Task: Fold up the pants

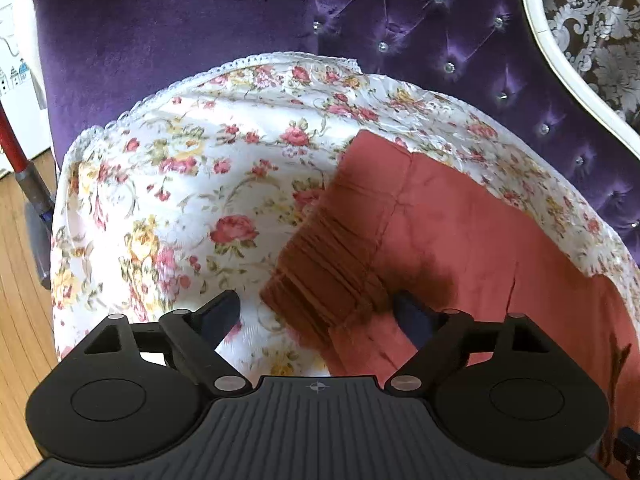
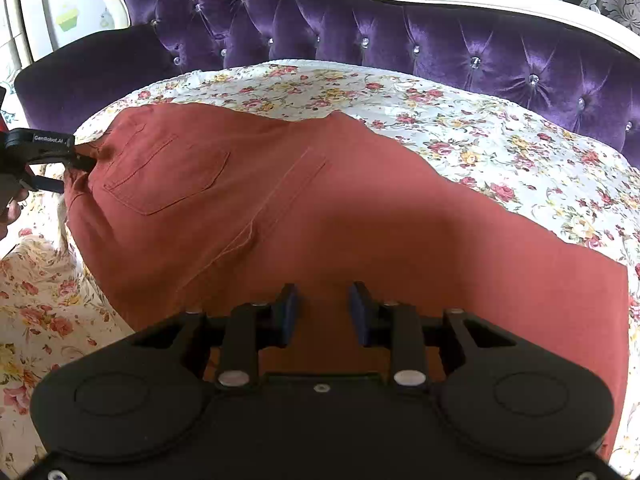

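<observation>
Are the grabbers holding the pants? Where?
Nothing is held. The left gripper stands wide open around the waistband of the pants, not pinching it. The right gripper is open over the pants, with no cloth pinched.

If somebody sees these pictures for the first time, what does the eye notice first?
First, the rust-red pants spread across the flowered cover, back pocket up. Behind them stands the purple buttoned sofa back. The left claw stands wide open at the waistband, and the right claw is half open over the cloth.
</observation>
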`<state>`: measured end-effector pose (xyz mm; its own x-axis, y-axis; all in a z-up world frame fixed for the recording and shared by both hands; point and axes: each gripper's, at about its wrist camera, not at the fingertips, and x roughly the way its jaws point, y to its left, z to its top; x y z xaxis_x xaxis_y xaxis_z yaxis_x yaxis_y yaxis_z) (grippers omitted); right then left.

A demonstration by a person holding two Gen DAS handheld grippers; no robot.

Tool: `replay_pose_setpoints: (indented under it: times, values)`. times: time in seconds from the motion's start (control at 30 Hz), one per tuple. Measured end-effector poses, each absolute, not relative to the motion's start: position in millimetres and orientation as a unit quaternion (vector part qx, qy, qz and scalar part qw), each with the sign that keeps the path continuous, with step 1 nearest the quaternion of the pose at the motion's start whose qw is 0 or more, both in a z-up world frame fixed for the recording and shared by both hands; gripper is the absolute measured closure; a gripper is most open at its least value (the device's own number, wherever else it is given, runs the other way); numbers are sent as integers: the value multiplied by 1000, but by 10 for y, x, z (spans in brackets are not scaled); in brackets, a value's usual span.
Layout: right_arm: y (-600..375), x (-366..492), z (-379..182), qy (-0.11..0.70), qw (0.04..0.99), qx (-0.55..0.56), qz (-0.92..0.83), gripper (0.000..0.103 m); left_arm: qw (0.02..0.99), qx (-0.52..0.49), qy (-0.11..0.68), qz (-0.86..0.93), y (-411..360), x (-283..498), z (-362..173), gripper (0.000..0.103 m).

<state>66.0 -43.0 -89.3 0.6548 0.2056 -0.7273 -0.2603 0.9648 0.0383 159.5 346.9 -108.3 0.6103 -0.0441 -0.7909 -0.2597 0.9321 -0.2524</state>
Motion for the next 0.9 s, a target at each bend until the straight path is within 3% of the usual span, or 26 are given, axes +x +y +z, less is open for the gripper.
replay_pose_setpoints:
  times: [0.2, 0.27, 0.3, 0.33, 0.43, 0.67, 0.9]
  values:
    - [-418, 652, -898, 394, 909, -35, 130, 59, 889, -143, 431, 56, 3398, 1758, -1046, 22]
    - [-420, 648, -899, 394, 909, -36, 131, 59, 893, -141, 426, 41, 3369, 1775, -999, 45]
    - [-428, 649, -900, 394, 909, -35, 132, 59, 897, -125, 422, 45, 3326, 1766, -957, 51]
    - [-433, 648, -900, 394, 909, -33, 132, 59, 902, -95, 416, 59, 3259, 1754, -900, 68]
    - [-459, 650, -896, 394, 909, -26, 134, 59, 917, -60, 389, 57, 3125, 1659, -672, 86]
    - [-634, 627, -841, 398, 907, 20, 134, 59, 939, -51, 340, 18, 2754, 1473, 78, 94]
    - [-876, 525, -701, 378, 916, 46, 124, 59, 954, -10, 298, -32, 2110, 1256, 529, 94]
